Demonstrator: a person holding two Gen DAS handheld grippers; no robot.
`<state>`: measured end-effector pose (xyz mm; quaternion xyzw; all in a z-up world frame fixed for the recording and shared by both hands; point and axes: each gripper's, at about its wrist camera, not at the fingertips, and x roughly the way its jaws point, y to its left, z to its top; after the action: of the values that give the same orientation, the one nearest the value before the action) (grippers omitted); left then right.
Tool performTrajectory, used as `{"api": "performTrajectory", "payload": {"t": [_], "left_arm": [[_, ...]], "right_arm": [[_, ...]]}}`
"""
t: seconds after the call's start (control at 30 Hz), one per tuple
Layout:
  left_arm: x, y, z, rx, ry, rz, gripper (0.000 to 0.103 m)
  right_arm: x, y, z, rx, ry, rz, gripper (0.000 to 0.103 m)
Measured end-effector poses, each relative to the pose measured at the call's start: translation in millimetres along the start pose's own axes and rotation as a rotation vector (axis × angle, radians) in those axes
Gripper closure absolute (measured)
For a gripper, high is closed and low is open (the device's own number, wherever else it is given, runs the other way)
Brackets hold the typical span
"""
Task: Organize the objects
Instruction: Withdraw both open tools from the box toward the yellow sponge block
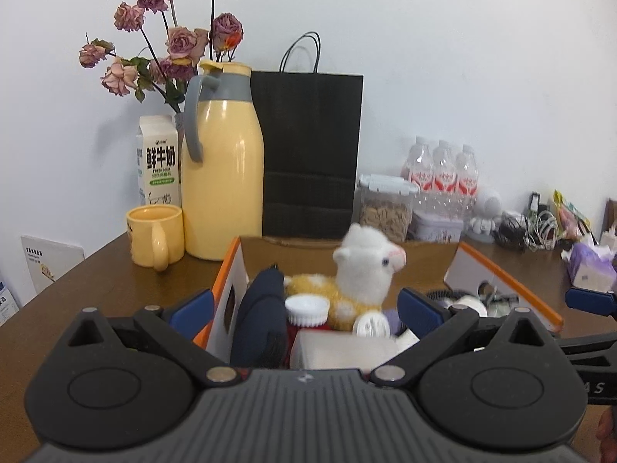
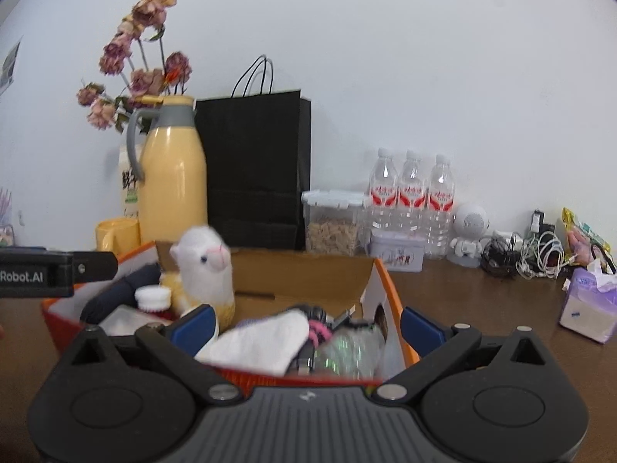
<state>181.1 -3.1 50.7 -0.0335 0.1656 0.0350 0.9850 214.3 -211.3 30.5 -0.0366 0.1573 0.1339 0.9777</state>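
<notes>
**Crowding the box: both grippers wide, nothing held**

Hovering side by side at the near edge of the orange-trimmed cardboard box, the left gripper and right gripper both stand wide open and empty, tilted slightly down. The box sits mid-counter, packed with a plush alpaca, a white cloth and a white-capped bottle. Reaching in could topple the alpaca or snag the cloth; its edges look blurred, so I can't be sure. A finger could also knock the other gripper.
</notes>
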Motion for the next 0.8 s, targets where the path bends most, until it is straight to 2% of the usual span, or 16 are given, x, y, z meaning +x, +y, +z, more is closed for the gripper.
{"api": "performTrajectory", "payload": {"t": [0.17, 0.33, 0.47, 0.57, 0.63, 0.7, 0.77, 0.8], "left_arm": [[-15.6, 6.9, -17.1, 0.026, 0.031, -0.015, 0.0], [-18.5, 19.8, -38.2, 0.031, 0.101, -0.004, 0.0], [-19.0, 29.5, -47.4, 0.01, 0.148, 0.006, 0.0], [-21.6, 31.0, -49.0, 0.007, 0.143, -0.006, 0.0], [-21.9, 29.7, -49.1, 0.014, 0.143, -0.012, 0.0], [-21.9, 29.1, -49.8, 0.016, 0.143, -0.018, 0.0], [-21.6, 28.8, -49.7, 0.014, 0.143, -0.021, 0.0], [-21.6, 29.0, -49.8, 0.013, 0.143, -0.022, 0.0]], "right_arm": [[-17.2, -0.4, -14.3, -0.014, 0.06, 0.042, 0.001], [-25.9, 1.8, -32.1, -0.024, 0.141, 0.087, 0.006], [-27.2, 9.7, -42.5, -0.05, 0.202, 0.106, 0.021], [-27.9, 16.1, -46.5, -0.063, 0.225, 0.117, 0.022], [-28.5, 20.0, -48.2, -0.068, 0.238, 0.124, 0.028], [-28.0, 23.2, -50.2, -0.07, 0.255, 0.128, 0.039], [-24.3, 24.2, -51.6, -0.064, 0.286, 0.123, 0.042], [-22.6, 23.8, -51.9, -0.052, 0.296, 0.122, 0.048]]}}
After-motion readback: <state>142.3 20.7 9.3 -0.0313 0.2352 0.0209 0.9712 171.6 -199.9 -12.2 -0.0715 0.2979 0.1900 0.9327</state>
